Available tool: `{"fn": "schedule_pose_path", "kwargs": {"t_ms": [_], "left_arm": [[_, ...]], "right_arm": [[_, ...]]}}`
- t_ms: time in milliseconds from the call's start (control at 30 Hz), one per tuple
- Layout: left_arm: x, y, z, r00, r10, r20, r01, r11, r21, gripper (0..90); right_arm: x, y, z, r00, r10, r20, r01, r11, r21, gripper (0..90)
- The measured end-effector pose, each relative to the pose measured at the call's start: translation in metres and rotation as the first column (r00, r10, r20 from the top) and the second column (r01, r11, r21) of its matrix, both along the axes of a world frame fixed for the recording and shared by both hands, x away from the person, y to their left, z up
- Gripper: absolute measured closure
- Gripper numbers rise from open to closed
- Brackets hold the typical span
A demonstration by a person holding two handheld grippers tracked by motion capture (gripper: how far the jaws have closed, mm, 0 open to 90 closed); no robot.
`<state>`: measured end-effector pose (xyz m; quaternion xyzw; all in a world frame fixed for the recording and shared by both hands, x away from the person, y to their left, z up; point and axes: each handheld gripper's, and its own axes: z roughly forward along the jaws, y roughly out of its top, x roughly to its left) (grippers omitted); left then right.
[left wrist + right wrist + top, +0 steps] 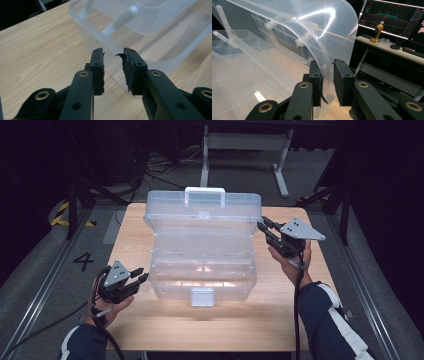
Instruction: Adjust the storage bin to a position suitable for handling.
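My left gripper (134, 275) sits low at the table's (210, 330) near-left edge, palm under it, jaws parted and pointing right at the near-left corner of the clear plastic box (202, 265), close to the wall but not touching. The box stands mid-table with its lid (202, 210) raised. My right gripper (265, 227) reaches up-left from a raised wrist; its jaws straddle the lid's right edge with a gap visible, so I can't tell if they pinch.

open box (202, 245) on table (310, 320), grippers flanking
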<state>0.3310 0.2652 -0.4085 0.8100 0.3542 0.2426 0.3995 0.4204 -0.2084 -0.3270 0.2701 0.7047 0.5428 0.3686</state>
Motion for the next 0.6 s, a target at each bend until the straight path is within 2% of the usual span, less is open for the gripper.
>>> {"fn": "schedule_pose_path", "kwargs": {"t_ms": [100,200,367,467,567,600], "left_arm": [[-0.003,0.003,-0.003,1.0,-0.001,-0.006,0.001,0.9998,0.02,68.8],[-0.006,0.009,-0.009,0.9997,0.004,-0.025,-0.003,0.9991,0.043,67.3],[-0.013,0.018,-0.028,0.9945,0.025,-0.101,-0.016,0.9962,0.085,65.8],[-0.019,0.023,-0.039,0.989,0.004,-0.148,0.01,0.9955,0.094,64.5],[-0.024,0.027,-0.046,0.9861,-0.016,-0.165,0.03,0.9963,0.08,63.2],[-0.026,0.027,-0.048,0.9834,-0.012,-0.181,0.024,0.9978,0.061,62.6]], "right_arm": [[0.002,0.0,0.0,1.0,-0.006,-0.003,0.006,0.9999,0.015,78.1],[0.003,0.001,0.002,0.9999,-0.013,-0.002,0.013,0.9999,0.004,78.9],[0.005,0.0,0.004,0.9999,-0.012,-0.006,0.012,0.9999,-0.005,79.9],[0.008,0.001,0.005,0.9998,-0.018,-0.003,0.018,0.9998,-0.004,80.6],[0.013,0.0,0.008,0.9997,-0.018,-0.016,0.017,0.9998,-0.009,81.2],[0.016,0.0,0.01,0.9997,-0.015,-0.021,0.015,0.9998,-0.01,81.3]]}}
